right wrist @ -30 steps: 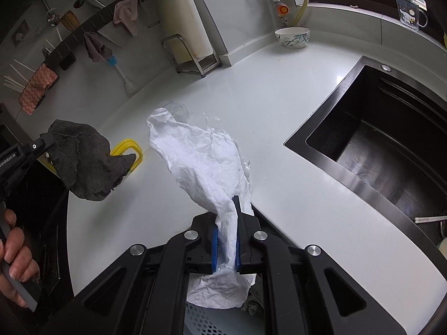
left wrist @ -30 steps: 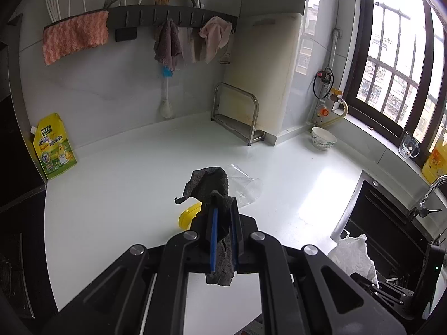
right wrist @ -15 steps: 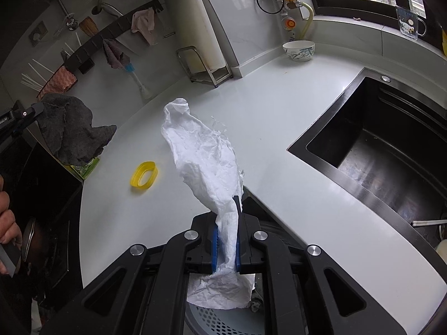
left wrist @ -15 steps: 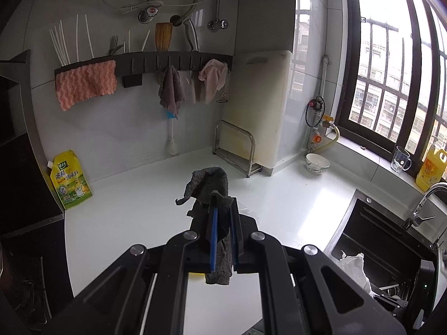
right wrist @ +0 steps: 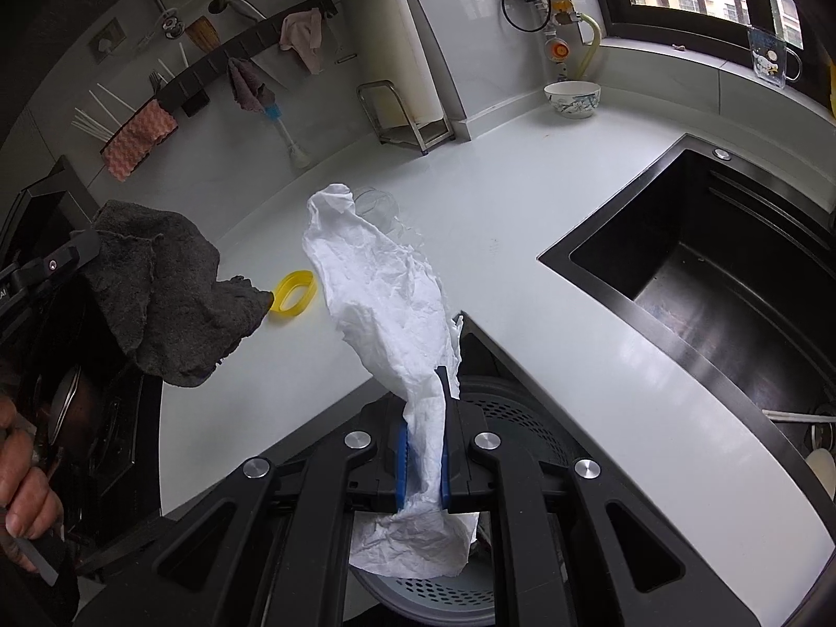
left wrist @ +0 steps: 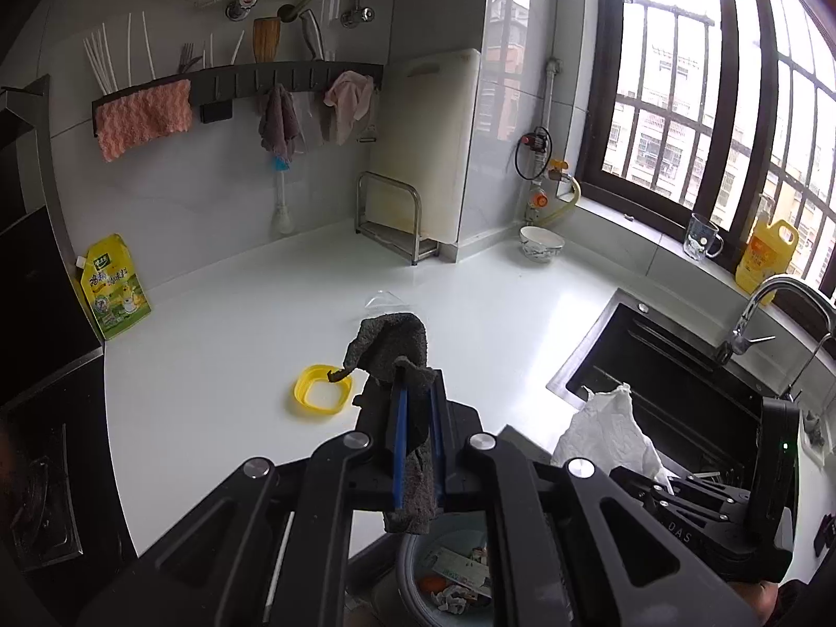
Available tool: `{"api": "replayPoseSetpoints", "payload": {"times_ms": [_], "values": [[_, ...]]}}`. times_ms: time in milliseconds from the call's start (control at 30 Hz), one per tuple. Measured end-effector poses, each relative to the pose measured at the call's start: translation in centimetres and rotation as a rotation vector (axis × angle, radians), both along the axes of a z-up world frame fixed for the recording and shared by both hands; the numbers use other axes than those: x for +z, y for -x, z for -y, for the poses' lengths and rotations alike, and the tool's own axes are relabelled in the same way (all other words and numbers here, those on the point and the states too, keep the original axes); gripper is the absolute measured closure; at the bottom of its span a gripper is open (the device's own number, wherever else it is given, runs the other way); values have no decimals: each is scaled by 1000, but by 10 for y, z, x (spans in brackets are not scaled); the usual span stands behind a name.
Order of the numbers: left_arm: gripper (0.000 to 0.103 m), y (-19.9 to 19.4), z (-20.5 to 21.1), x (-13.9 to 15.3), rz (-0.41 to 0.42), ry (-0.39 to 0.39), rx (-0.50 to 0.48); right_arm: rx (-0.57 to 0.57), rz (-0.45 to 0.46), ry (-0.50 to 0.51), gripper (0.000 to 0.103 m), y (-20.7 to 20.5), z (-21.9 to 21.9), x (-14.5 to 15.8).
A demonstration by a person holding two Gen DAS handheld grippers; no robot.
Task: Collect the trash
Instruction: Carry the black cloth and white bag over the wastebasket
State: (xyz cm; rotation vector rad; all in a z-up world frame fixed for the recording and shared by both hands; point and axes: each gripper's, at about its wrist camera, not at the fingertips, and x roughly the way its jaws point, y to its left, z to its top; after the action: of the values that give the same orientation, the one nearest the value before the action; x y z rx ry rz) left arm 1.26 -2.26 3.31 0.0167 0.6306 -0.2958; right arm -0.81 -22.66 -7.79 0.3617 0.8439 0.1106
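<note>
Your left gripper [left wrist: 416, 420] is clamped on a dark grey rag [left wrist: 399, 360], coarse and nubbly, folded over the blue pads and hanging limp below them. Only this view shows what lies under it: a round bin [left wrist: 413, 564] holding scraps of paper. Your right gripper [right wrist: 423, 449] pinches a crumpled white paper towel [right wrist: 381, 303], creased and rising in a tall twist; beneath it this view shows the bin's perforated grey wall [right wrist: 514, 420]. On the glossy white counter [left wrist: 219, 345] lie a yellow plastic ring [left wrist: 320, 394] and a clear cup [right wrist: 373, 204] on its side.
</note>
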Motion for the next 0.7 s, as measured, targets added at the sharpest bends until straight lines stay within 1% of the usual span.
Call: {"api": "replayPoseSetpoints", "payload": {"times_ms": [167,300,467,700], "values": [[95,30,18,-26,-50,-11,-45,29,-32,-4,95,13,-4,-14],[95,42,32,-50,-98,-23,-66,43,-62,-10,95,21,-6,-30],[95,45,43,-81,-166,-34,-81,56,-117,-19,95,22,-6,-55],[95,43,57,-123,-237,-63,-95,62,-167,-42,95,17,-6,-86]]}}
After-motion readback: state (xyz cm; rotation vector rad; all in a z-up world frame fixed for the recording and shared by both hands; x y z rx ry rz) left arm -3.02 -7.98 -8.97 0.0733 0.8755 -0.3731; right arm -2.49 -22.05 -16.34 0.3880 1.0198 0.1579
